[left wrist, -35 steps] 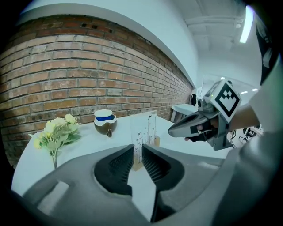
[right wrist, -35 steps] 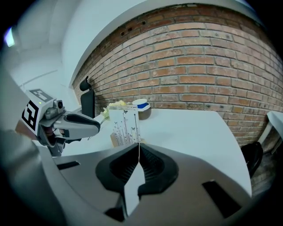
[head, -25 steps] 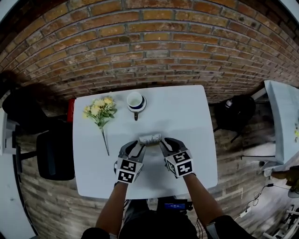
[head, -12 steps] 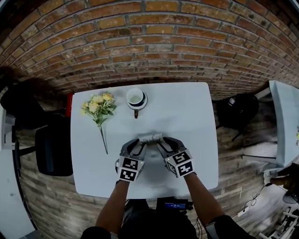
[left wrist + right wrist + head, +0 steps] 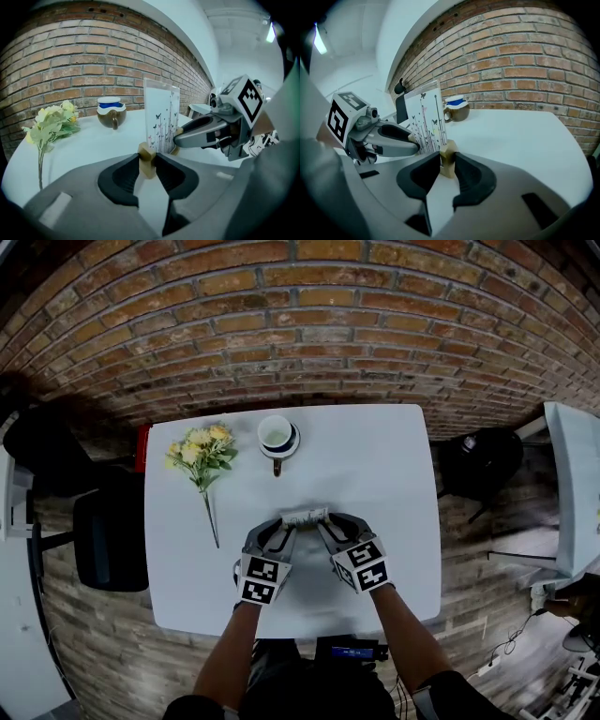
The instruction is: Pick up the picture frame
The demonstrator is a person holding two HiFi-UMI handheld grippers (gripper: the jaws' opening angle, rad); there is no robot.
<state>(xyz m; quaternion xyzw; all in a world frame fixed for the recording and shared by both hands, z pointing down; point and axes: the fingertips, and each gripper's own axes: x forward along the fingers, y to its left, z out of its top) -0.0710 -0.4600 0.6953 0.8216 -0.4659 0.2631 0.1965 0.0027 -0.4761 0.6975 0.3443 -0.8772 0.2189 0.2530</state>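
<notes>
Picture frame (image 5: 161,117) stands upright on the counter (image 5: 375,465), your side of the cup (image 5: 277,438), well apart from it. Left hand-held gripper (image 5: 147,158) & right hand-held gripper (image 5: 448,161) are both closing, each w/ a wooden foot (image 5: 449,154) of the frame between its jaws, pads just on it. Finish both squeezes before lifting, then raise both ends evenly, keeping it vertical.
</notes>
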